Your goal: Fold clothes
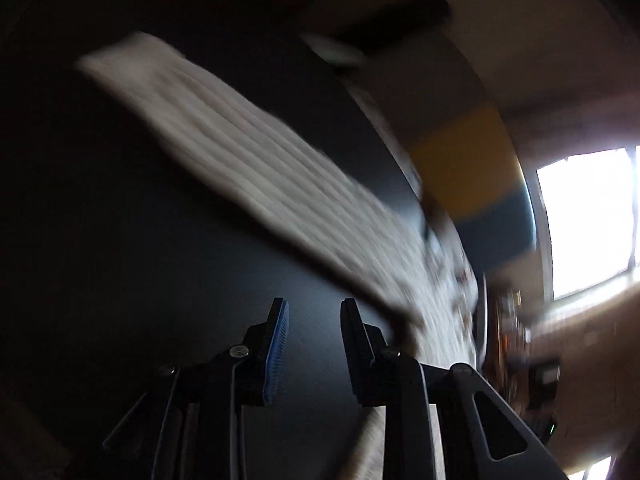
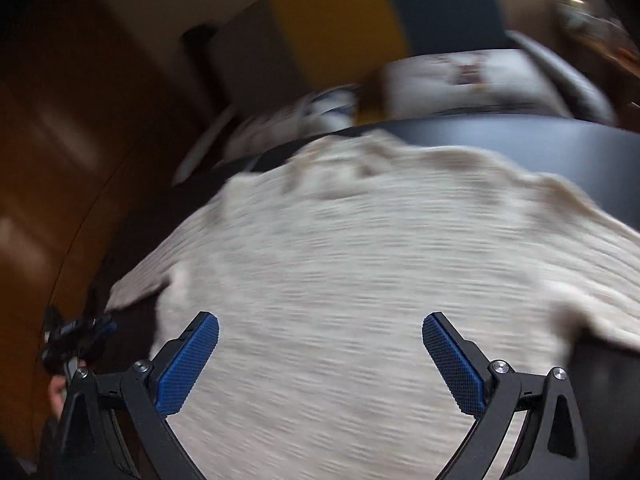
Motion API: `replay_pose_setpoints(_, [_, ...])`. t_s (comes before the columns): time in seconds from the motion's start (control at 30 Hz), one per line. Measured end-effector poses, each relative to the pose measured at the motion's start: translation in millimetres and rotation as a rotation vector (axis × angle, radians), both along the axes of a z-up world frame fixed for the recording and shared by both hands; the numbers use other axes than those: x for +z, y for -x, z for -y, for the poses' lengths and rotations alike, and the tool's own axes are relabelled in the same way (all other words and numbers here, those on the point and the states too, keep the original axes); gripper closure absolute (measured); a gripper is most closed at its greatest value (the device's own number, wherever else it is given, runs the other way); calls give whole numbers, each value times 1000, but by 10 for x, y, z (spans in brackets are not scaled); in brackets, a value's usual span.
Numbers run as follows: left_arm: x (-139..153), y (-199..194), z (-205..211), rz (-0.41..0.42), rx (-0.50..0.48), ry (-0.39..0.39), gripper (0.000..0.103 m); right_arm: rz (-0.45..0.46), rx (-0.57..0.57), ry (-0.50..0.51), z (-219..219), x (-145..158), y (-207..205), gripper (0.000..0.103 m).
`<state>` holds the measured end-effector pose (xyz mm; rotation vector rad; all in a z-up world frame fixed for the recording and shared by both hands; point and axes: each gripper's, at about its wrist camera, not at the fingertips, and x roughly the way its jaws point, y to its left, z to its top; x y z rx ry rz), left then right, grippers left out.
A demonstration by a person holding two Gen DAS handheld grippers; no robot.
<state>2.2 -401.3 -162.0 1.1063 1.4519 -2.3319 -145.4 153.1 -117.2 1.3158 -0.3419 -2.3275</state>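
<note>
A cream ribbed knit garment (image 2: 360,264) lies spread on a dark table (image 2: 540,148). My right gripper (image 2: 320,330) hovers over its middle, open wide, nothing between the blue pads (image 2: 188,364). In the left wrist view a long sleeve of the same garment (image 1: 248,164) stretches diagonally across the dark table (image 1: 120,240). My left gripper (image 1: 314,306) is open with a narrow gap, above bare tabletop just left of the sleeve's lower end. Both views are motion-blurred.
Beyond the table's far edge lies patterned white bedding (image 2: 460,80), with a yellow and teal panel (image 2: 380,20) behind it. Brown wood (image 2: 60,140) is at the left. A bright window (image 1: 584,220) glares at the right of the left wrist view.
</note>
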Motion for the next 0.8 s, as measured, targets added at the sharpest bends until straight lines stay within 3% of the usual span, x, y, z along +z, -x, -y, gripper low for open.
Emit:
replay_pose_setpoints(0.1, [-22, -142, 651, 6, 125, -39, 73, 10, 108, 7, 621, -69, 134, 0])
replay_pose_setpoints(0.23, [-175, -61, 1163, 11, 187, -127, 68, 7, 222, 5, 1362, -72, 291, 0])
replay_pose_setpoints(0.43, [-446, 194, 1402, 25, 267, -202, 66, -27, 285, -71, 2030, -28, 564, 0])
replay_pose_setpoints(0.6, [-500, 414, 1439, 4, 293, -222, 66, -14, 248, -113, 2126, -108, 808, 0])
replay_pose_setpoints(0.67, [-538, 515, 1450, -1, 294, -242, 77, -19, 215, -139, 2091, -136, 889, 0])
replay_pose_setpoints(0.7, [-547, 557, 1452, 3, 297, -237, 97, -24, 199, -152, 2071, -152, 919, 0])
replay_pose_setpoints(0.8, [-413, 636, 1450, -22, 314, -146, 99, -44, 167, -256, 2049, -229, 1012, 0])
